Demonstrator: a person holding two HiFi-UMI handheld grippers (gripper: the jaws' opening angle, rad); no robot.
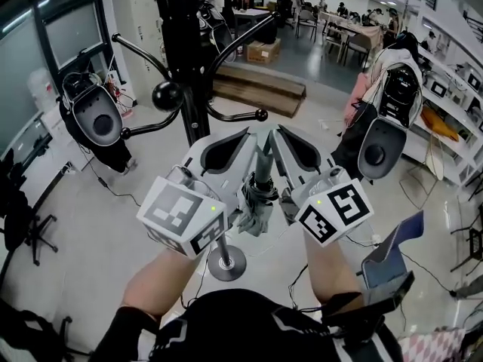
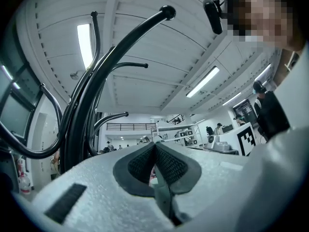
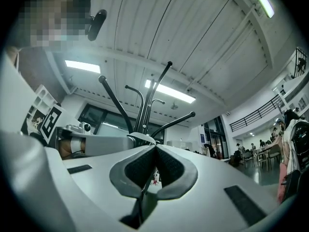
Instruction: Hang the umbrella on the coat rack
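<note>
Left gripper [image 1: 240, 138] and right gripper [image 1: 278, 136] clamp umbrella [image 1: 260, 191] between.

The grey folded umbrella [image 1: 259, 198] is held upright, close to the black coat rack [image 1: 190, 89] but not hanging on it. The rack's curved arms have ball ends.

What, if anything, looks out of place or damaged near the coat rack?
Nothing looks damaged or spilled. The coat rack stands upright. The folded umbrella hangs between the left gripper and right gripper, both shut on it, not yet on a hook.
</note>
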